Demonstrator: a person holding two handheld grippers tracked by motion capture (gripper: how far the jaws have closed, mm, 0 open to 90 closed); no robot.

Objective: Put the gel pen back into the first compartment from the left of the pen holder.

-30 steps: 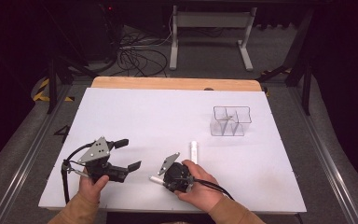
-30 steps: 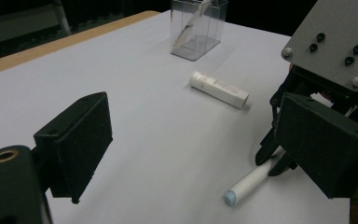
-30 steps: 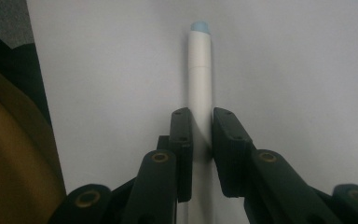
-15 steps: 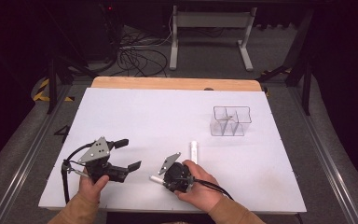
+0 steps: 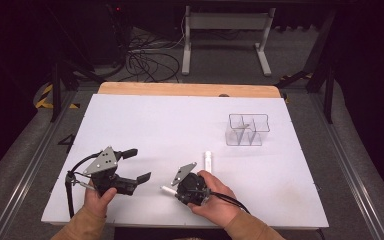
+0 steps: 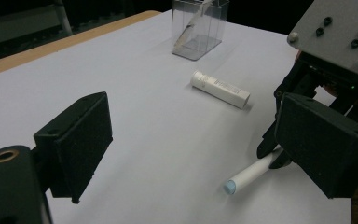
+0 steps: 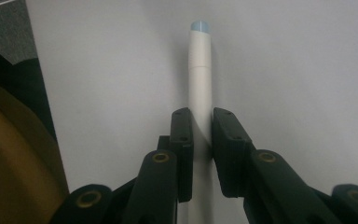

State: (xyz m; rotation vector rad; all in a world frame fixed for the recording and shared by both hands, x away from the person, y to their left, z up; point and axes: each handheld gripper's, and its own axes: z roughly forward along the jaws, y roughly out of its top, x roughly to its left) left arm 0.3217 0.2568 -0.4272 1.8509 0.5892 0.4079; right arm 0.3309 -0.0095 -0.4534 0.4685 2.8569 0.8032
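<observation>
High view shows the left gripper (image 5: 136, 166) near the table's (image 5: 145, 125) front left corner, jaws spread wide with nothing between them; the right gripper (image 5: 170, 189) sits at the front edge near the middle, clamped on a white marker (image 5: 168, 189); a white tube (image 5: 208, 160) lies just beyond it, and a clear divided box (image 5: 248, 130) stands toward the right edge. Left gripper view shows the marker's (image 6: 251, 175) blue tip resting on the table, tube (image 6: 220, 88) and box (image 6: 199, 29) farther off; right gripper view has both pads (image 7: 182, 140) pressing the marker's (image 7: 200, 70) barrel.

Overhead forward-down view, two close gripper views
</observation>
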